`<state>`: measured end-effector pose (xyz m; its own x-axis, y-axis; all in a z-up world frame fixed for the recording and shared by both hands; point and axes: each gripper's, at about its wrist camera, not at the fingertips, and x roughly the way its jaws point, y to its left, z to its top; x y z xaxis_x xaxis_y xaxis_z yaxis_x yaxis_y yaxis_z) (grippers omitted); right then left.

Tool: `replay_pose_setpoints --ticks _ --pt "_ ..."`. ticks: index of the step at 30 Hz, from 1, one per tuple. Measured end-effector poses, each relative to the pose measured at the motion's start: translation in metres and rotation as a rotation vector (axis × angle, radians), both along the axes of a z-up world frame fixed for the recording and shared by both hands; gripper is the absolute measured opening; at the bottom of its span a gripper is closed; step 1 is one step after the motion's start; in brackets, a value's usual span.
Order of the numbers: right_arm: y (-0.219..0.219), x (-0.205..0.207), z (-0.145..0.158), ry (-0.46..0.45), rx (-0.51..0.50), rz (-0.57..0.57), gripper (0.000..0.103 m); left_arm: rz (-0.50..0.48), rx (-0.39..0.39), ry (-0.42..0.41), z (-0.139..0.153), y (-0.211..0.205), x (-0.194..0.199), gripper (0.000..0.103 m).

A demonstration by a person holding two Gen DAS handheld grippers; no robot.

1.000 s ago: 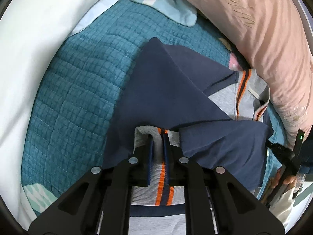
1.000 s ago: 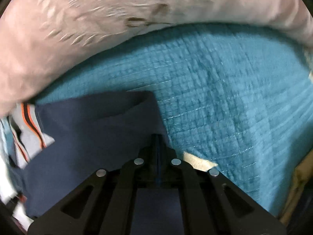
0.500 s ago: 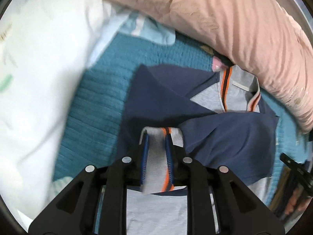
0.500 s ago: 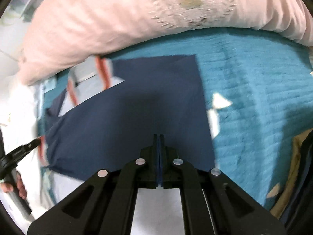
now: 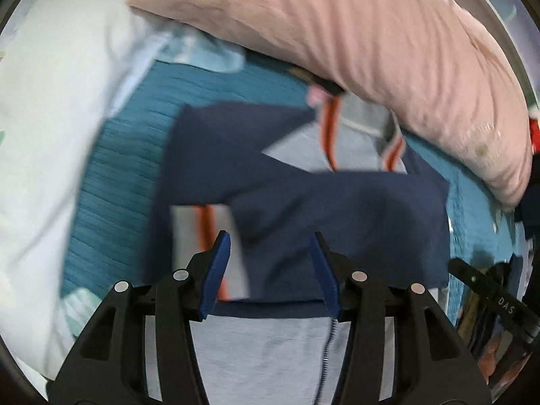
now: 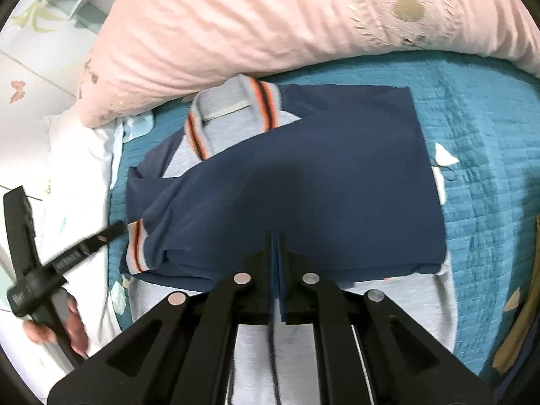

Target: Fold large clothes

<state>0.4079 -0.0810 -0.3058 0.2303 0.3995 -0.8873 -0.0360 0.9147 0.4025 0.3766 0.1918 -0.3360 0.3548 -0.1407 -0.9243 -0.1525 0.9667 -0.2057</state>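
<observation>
A jacket (image 6: 320, 185) with a grey body, navy sleeves and orange-striped trim lies on the teal quilt (image 6: 489, 168). Both navy sleeves are folded across its chest. The striped collar (image 6: 236, 114) sits at the far end, and a striped cuff (image 6: 136, 246) lies at the left edge. My left gripper (image 5: 270, 239) hovers above the lower sleeve and the grey front with the zip (image 5: 329, 344). Its jaws are opening and the pads press on nothing. My right gripper (image 6: 276, 236) hangs over the navy sleeve, shut with nothing in it.
A large pink pillow (image 6: 270, 27) runs along the far side, close to the collar. White bedding (image 5: 50, 135) lies to the left of the quilt. A person's hand (image 6: 50, 330) holds the left tool at the bed's left edge.
The left jaws let go of the striped cuff and spread apart. Both grippers rose and drew back, so more of the folded jacket shows. The right gripper stayed shut.
</observation>
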Motion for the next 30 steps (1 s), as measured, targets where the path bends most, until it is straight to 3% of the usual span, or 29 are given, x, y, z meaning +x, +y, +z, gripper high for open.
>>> replay_pose_setpoints --ticks 2,5,8,9,10,13,16,20,24,27,28,30 --pt "0.012 0.000 -0.004 0.015 0.017 0.008 0.004 -0.037 -0.029 0.011 -0.008 -0.019 0.000 0.041" --pt "0.030 0.000 -0.011 0.028 0.019 0.030 0.004 -0.075 -0.071 0.024 -0.020 -0.043 -0.002 0.041" --pt "0.046 0.000 -0.024 0.061 0.039 0.046 0.004 -0.094 -0.109 0.059 -0.035 -0.060 -0.001 0.034" --pt "0.051 0.000 -0.031 0.077 0.039 0.043 0.004 -0.098 -0.115 0.078 -0.043 -0.064 -0.001 0.024" --pt "0.052 0.001 -0.036 0.088 0.039 0.039 0.004 -0.092 -0.112 0.093 -0.051 -0.066 -0.001 0.017" --pt "0.050 0.004 -0.064 0.162 0.070 0.020 0.004 -0.051 -0.089 0.136 -0.073 -0.059 -0.004 0.009" --pt "0.038 0.003 -0.083 0.187 0.067 0.002 0.000 -0.039 -0.101 0.116 -0.078 -0.050 -0.010 0.002" --pt "0.013 0.003 -0.090 0.210 0.146 -0.036 0.000 -0.044 -0.077 0.118 -0.076 -0.042 -0.017 0.002" --pt "-0.019 0.005 -0.076 0.156 0.045 -0.058 0.000 -0.039 -0.031 0.119 -0.069 -0.032 -0.021 0.002" --pt "-0.047 0.005 -0.071 0.150 0.043 -0.094 0.000 -0.013 0.093 0.118 -0.064 -0.021 -0.024 0.003" --pt "-0.057 0.005 -0.070 0.151 0.059 -0.107 0.000 -0.011 0.046 0.136 -0.067 -0.014 -0.025 0.003" --pt "-0.069 0.005 -0.064 0.114 -0.102 -0.148 0.002 0.015 0.028 0.160 -0.074 -0.004 -0.025 0.003"
